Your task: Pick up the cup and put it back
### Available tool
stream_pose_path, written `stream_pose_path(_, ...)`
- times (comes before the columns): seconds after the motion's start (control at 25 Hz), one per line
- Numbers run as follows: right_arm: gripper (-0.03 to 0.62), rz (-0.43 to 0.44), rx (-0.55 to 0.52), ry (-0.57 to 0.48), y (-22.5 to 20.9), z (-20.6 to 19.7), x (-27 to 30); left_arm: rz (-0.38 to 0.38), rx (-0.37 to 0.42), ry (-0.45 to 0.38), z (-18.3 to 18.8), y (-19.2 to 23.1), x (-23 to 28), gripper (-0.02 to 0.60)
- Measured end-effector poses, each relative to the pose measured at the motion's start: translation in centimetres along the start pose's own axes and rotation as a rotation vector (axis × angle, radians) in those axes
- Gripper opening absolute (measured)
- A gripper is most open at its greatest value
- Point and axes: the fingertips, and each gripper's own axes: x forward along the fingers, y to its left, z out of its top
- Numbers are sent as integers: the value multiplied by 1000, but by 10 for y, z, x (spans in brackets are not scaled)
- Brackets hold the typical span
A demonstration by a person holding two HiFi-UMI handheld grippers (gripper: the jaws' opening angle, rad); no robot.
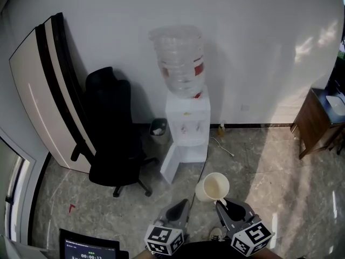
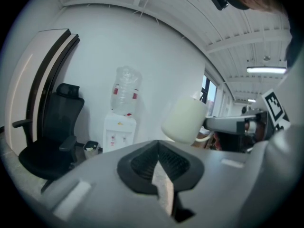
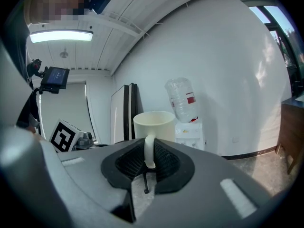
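marble floor [image 1: 259, 161] carries water dispenser [image 1: 187, 120], black office chair [image 1: 110, 139], small bin [image 1: 158, 128] beside dispenser, wooden cabinet [image 1: 318, 123].

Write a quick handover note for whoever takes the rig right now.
Right gripper: shut on the handle of the cup; cup upright, held in the air facing the water dispenser.
Left gripper: shut, empty.
Done: cup picked up.
Left: put it back. No set-down spot is evident in these views.
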Motion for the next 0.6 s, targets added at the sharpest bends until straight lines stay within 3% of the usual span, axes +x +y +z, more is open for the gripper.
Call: stream_pose_path(0.6, 51, -24, 33, 4, -106, -4, -72, 31, 6, 43, -29, -88, 56, 3)
